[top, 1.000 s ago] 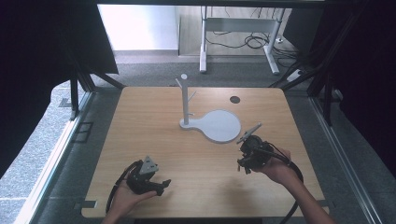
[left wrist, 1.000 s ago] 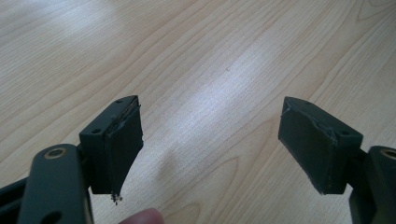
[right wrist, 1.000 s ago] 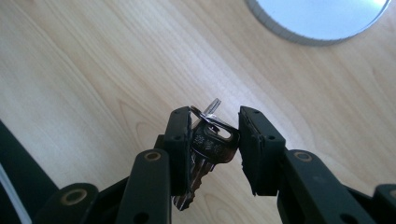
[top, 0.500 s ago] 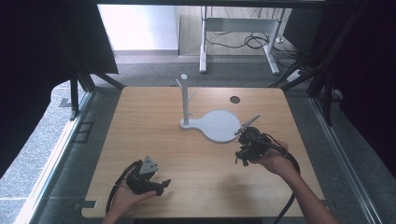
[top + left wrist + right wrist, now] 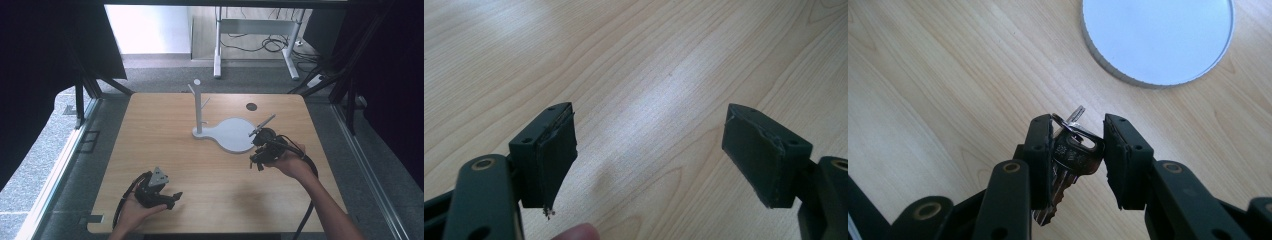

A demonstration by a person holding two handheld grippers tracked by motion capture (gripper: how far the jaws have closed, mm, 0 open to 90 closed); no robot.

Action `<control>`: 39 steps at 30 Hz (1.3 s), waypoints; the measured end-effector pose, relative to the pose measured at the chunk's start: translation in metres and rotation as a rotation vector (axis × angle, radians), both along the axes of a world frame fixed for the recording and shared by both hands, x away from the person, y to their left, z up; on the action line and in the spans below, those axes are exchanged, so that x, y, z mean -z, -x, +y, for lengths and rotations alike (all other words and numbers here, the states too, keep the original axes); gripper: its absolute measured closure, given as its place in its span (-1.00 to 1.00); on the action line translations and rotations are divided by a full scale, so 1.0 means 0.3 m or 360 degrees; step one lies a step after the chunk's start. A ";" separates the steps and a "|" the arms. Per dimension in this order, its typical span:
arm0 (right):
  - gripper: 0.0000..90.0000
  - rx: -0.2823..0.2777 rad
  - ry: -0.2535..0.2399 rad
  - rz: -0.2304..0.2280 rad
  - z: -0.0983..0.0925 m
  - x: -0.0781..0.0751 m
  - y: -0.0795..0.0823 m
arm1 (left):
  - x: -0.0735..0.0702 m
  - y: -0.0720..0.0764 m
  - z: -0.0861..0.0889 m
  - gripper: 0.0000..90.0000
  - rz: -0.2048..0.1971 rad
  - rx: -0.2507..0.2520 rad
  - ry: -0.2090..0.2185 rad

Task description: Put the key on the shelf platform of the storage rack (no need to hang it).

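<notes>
Right gripper [image 5: 1078,155] clamping keys [image 5: 1073,155] beside peg stand's round base [image 5: 1158,40], probably for hanging; left gripper [image 5: 649,155] gaping, idle.

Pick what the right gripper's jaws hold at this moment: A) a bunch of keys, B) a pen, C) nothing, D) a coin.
A: in the right gripper view, the right gripper has its jaws closed on a bunch of keys, just short of the round white base of the stand.

key [image 5: 1074,156] head stamped, marks too small to read
</notes>
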State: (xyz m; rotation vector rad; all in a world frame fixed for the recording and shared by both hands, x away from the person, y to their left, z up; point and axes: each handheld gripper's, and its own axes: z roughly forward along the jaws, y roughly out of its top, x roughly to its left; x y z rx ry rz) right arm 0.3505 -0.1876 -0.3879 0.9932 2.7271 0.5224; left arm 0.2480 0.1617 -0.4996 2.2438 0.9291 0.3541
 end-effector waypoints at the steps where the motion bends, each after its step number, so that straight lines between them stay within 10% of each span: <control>1: 0.47 0.0001 -0.0001 0.0000 0.003 -0.003 -0.004 | 0.001 0.000 0.000 -0.51 0.0000 0.0002 -0.0001; 39: 0.47 0.0063 -0.0047 0.0062 0.016 0.006 -0.176 | 0.000 -0.002 0.007 -0.51 0.0001 -0.0007 0.0002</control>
